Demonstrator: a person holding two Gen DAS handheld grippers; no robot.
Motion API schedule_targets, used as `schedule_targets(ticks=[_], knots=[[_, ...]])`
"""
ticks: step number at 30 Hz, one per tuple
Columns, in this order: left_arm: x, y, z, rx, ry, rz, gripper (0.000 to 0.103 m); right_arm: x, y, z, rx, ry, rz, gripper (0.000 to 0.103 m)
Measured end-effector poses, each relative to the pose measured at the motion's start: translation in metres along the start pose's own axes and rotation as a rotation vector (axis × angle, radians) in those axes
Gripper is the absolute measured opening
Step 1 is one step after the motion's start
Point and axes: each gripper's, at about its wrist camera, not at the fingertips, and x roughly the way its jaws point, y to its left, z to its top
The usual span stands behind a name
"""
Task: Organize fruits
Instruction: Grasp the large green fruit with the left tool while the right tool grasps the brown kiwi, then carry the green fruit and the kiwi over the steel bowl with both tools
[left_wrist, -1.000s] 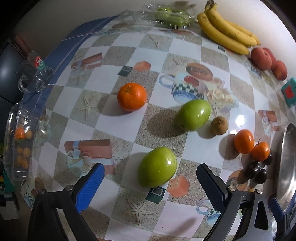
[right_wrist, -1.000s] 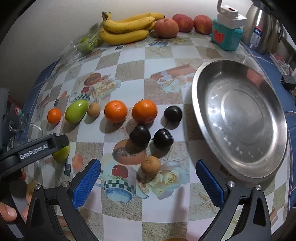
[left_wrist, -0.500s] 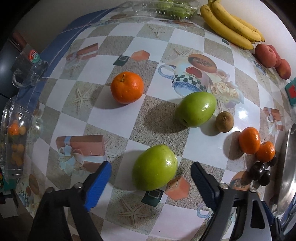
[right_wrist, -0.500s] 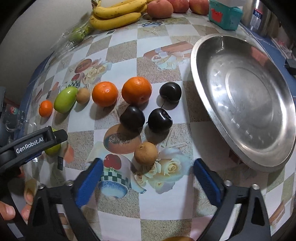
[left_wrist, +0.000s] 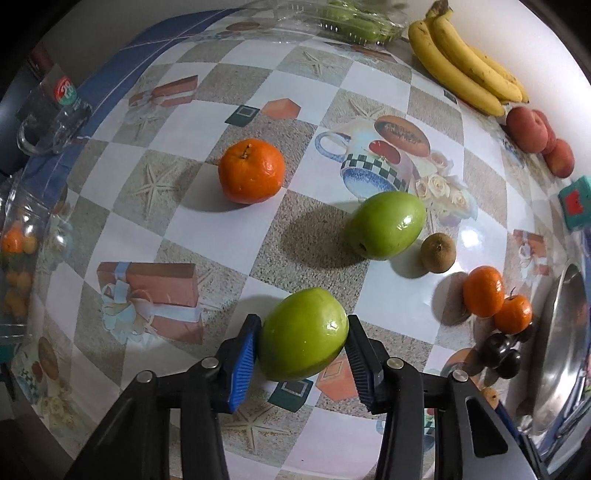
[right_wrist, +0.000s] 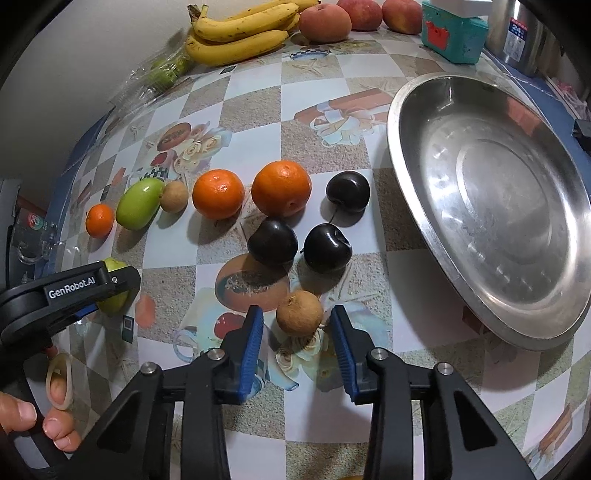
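You are working over a table covered in a glossy printed checkered sheet that is throwing back soft glare. The smooth green oval fruit between your left hand-held gripper's ribbed blue pads is showing a waxy shine. The small brown round fruit in front of your right hand-held gripper is looking dull and rough-skinned. The wide round metal tray is gleaming with a brushed, scuffed finish. The three dark plums are looking smooth and glossy.
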Motion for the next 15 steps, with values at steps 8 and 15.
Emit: schedule_targets(ticks=[8, 15], knots=[[-0.003, -0.001, 0.002, -0.032, -0.001, -0.047, 0.049, -0.007, 0.002, -0.001, 0.004, -0.024, 0.026, 0.027], [-0.031, -0.002, -0.003, -0.03, -0.046, -0.086, 0.049, -0.035, 0.007, 0.002, -0.005, -0.108, 0.062, 0.026]])
